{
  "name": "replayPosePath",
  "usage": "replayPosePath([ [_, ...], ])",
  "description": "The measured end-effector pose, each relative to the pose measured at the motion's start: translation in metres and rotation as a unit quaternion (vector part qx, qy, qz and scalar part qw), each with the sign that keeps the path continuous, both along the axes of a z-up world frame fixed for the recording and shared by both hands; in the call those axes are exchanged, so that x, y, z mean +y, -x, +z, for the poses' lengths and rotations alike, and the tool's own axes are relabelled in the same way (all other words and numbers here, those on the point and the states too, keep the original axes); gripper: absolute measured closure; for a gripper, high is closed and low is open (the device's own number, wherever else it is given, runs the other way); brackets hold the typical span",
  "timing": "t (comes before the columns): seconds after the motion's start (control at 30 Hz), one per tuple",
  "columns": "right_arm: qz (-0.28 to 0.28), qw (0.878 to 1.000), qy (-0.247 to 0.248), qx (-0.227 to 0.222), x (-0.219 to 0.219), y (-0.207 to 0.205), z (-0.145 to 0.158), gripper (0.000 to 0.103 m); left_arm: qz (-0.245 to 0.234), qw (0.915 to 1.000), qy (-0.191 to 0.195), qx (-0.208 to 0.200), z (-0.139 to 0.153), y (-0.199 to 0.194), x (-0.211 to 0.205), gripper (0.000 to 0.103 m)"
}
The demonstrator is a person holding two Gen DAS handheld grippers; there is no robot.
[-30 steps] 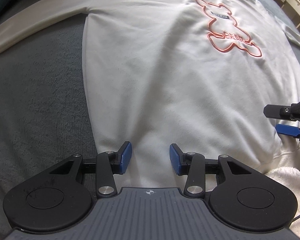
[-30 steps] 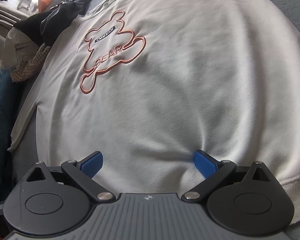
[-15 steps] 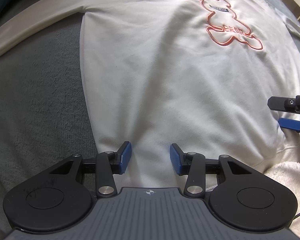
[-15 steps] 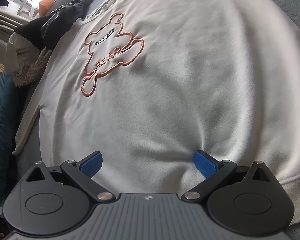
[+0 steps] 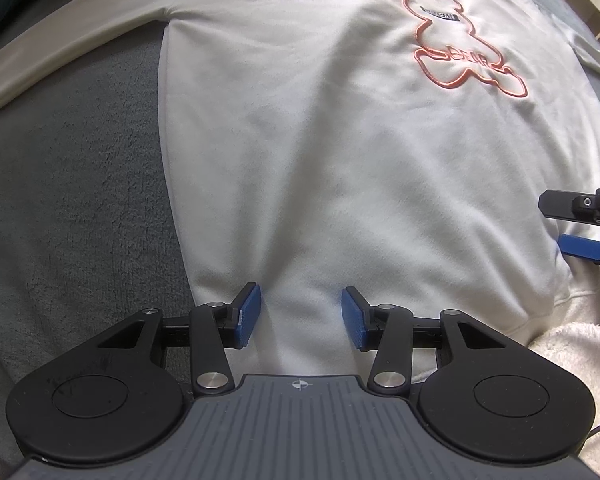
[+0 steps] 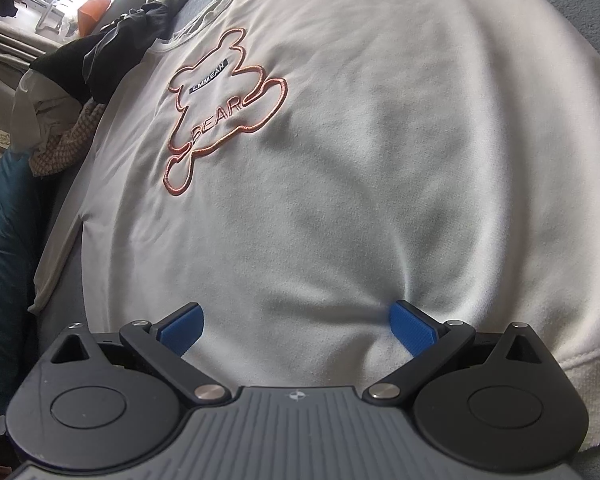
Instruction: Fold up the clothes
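Left wrist view: a white sweatshirt [image 5: 340,152] lies spread face up on a grey blanket [image 5: 68,200], its orange outlined bear design [image 5: 464,36] toward the far end of the chest and one sleeve [image 5: 72,36] stretched out to the side. The left gripper [image 5: 300,316] points down at the sweatshirt just inside its hem, close to one side edge, its blue pads parted about halfway with flat fabric between them and nothing clamped; its jaws have just been opening slightly. The right gripper [image 5: 556,226] reaches in over the sweatshirt's opposite lower corner, beside a fluffy white towel [image 5: 576,344].

Right wrist view: the right gripper [image 6: 296,324] stands wide open over the sweatshirt [image 6: 360,160] near its ribbed hem [image 6: 540,364], holding nothing. One blue pad [image 6: 410,326] presses into the cloth, creases fanning from it. The bear design [image 6: 220,108] reads "BEAR". Past the sweatshirt's collar sits a heap of dark clothes [image 6: 120,52].
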State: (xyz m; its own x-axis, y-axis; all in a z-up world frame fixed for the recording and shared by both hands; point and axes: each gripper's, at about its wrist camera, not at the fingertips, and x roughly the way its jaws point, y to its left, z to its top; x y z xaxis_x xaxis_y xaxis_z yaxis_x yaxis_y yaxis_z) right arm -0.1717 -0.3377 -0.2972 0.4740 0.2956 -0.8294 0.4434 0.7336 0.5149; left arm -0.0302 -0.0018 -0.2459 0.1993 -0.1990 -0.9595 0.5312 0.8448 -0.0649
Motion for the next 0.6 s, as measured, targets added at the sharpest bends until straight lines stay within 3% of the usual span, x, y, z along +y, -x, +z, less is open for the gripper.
replayPosePath([
  [0.6, -0.009, 1.000, -0.010, -0.006, -0.0034, 0.0027, -0.0004, 0.000, -0.003, 1.0000, -0.003, 0.005, -0.0012, -0.0011, -0.0029, 0.055],
])
